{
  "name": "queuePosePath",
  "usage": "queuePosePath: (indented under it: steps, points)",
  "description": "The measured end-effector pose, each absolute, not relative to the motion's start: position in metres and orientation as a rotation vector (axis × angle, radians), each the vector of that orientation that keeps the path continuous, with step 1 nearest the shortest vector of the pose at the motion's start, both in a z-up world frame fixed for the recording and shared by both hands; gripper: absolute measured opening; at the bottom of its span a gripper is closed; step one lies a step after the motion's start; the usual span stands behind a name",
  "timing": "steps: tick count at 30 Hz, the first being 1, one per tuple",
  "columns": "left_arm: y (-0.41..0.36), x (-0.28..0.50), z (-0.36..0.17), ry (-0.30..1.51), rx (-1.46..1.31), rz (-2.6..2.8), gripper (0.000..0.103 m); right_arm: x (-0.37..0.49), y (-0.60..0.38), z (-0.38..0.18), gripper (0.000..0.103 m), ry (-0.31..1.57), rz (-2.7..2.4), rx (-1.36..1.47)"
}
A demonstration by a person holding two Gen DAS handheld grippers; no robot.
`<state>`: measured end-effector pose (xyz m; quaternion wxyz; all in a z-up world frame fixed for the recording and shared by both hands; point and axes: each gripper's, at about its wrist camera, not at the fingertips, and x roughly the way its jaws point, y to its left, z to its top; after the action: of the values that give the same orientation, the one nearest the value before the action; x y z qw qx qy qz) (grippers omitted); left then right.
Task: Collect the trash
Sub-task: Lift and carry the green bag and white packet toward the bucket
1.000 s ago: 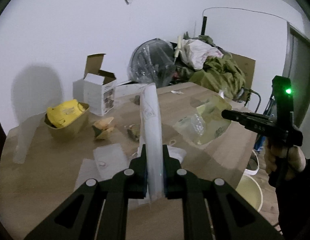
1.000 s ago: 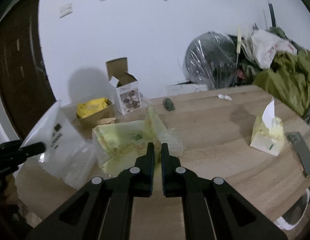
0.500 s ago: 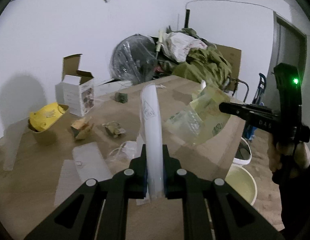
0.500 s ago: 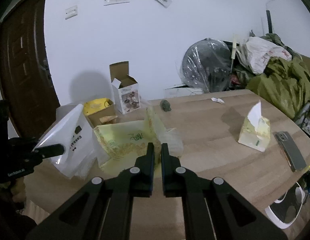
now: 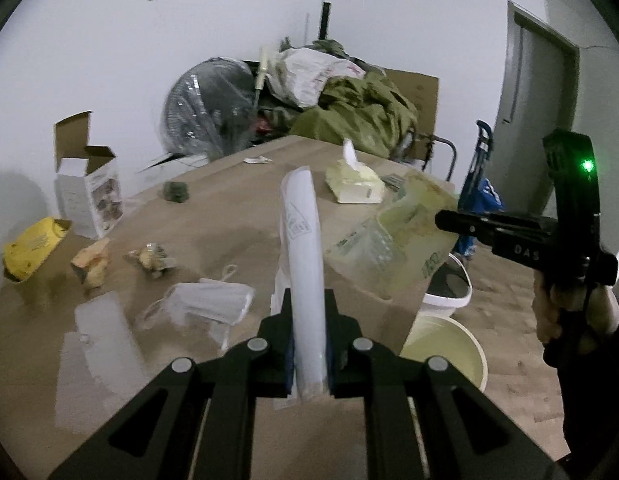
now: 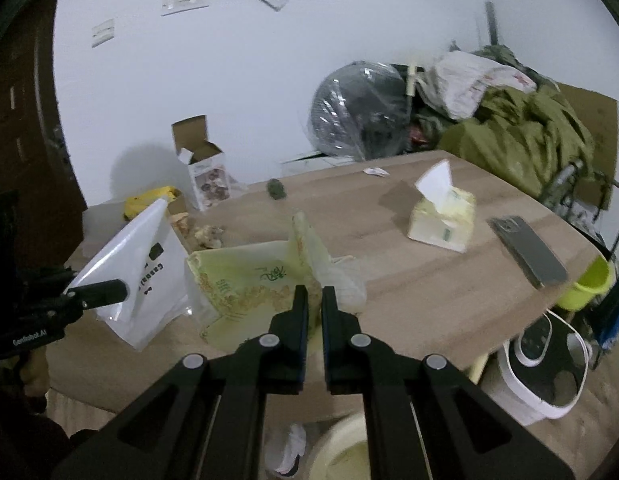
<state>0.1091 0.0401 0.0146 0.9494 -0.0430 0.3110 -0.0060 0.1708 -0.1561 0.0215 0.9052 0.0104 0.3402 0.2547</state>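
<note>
Now my left gripper (image 5: 307,312) is clenched on a white plastic bag (image 5: 303,248), which stands up edge-on between its jaws, and my right gripper (image 6: 314,300) is pinched tight on a yellow-green wrapper (image 6: 249,280) that hangs crumpled in front of it. Compared with a second ago, both hands have swung away from the middle of the wooden table (image 6: 409,280) toward its near edge, and a pale yellow bucket (image 5: 449,346) on the floor has come into view just beyond that edge. I judge both pieces are close to being dropped in. A face mask (image 5: 207,300) and scraps (image 5: 151,258) remain on the table.
</note>
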Motion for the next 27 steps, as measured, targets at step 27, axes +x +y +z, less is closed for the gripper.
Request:
queuePosePath:
  steps: [27]
  points:
    - [-0.073,0.149,-0.002,0.683,0.03,-0.339,0.01,0.109,-0.29,-0.046,0.006,0.88,0.22,0.109]
